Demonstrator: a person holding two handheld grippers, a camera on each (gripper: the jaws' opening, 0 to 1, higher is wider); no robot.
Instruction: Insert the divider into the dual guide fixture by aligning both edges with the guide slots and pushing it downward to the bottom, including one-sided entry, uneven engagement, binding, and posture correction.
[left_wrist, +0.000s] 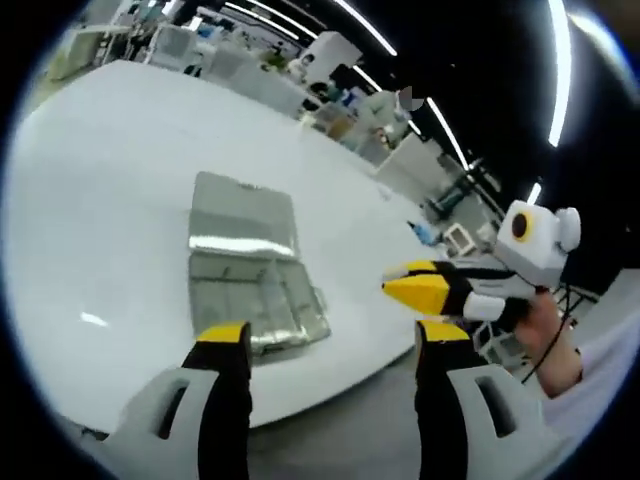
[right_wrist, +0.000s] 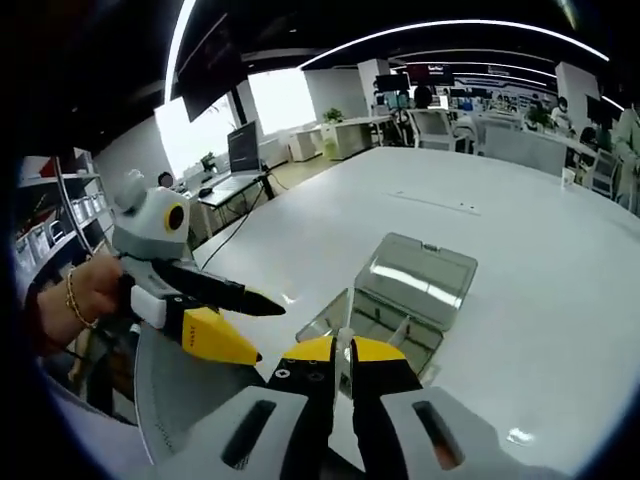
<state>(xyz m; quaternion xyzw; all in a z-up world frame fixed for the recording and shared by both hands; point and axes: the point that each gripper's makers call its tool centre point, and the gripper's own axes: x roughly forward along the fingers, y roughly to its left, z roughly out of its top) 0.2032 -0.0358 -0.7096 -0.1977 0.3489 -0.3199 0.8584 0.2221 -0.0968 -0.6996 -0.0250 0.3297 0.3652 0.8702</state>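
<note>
Big white table (left_wrist: 110, 200) w/ lots of bare space. Behind it: white desks (right_wrist: 345, 135) & chairs (right_wrist: 430, 125), a monitor (right_wrist: 243, 148) on a side desk, bright window (right_wrist: 285, 100), long ceiling lights (left_wrist: 558, 70). Shelf (right_wrist: 40, 235) w/ boxes on one side.

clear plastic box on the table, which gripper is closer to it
Right, by a little. The right gripper has its fingers at the clear plastic box's near edge, while the left gripper hangs open just short of it at the table edge.

Clear plastic compartment box (left_wrist: 252, 262) lies open on the white table (left_wrist: 110, 190), lid back
</note>
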